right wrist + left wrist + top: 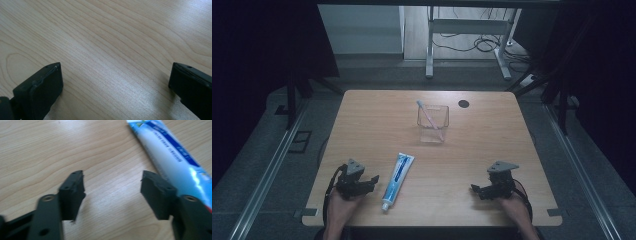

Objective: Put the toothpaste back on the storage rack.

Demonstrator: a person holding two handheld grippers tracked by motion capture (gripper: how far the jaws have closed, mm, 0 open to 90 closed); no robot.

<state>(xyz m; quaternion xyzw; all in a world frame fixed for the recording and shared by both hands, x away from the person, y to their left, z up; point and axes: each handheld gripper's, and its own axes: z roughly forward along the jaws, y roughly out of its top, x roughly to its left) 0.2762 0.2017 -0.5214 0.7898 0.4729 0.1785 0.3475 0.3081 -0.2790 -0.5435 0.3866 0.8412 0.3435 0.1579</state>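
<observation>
Down at the near edge: two forearms, each hand around a black claw. Left claw (371, 181) parked just left of a toothpaste tube (397, 180), jaws partway apart, nothing between them but bare wood, tips low over the table and not gripping anything. From the left claw's own camera, tube (175, 160) lying just beside the right-hand jaw, can't tell if touching. Right claw (475, 189) well apart on the other side, jaws spread wide over bare wood, holding nothing.

Light wood-grain table (492, 145), rounded corners, small black round spot (463, 104) near the far edge. Clear cup (432, 123) toward the far middle with a pink toothbrush (429, 118) leaning inside. Tube flat on the wood, cap end toward the near edge, well short of the cup.

Beyond: grey floor, a white desk frame (469, 30) with loose cables (484, 44), dark curtains either side.
</observation>
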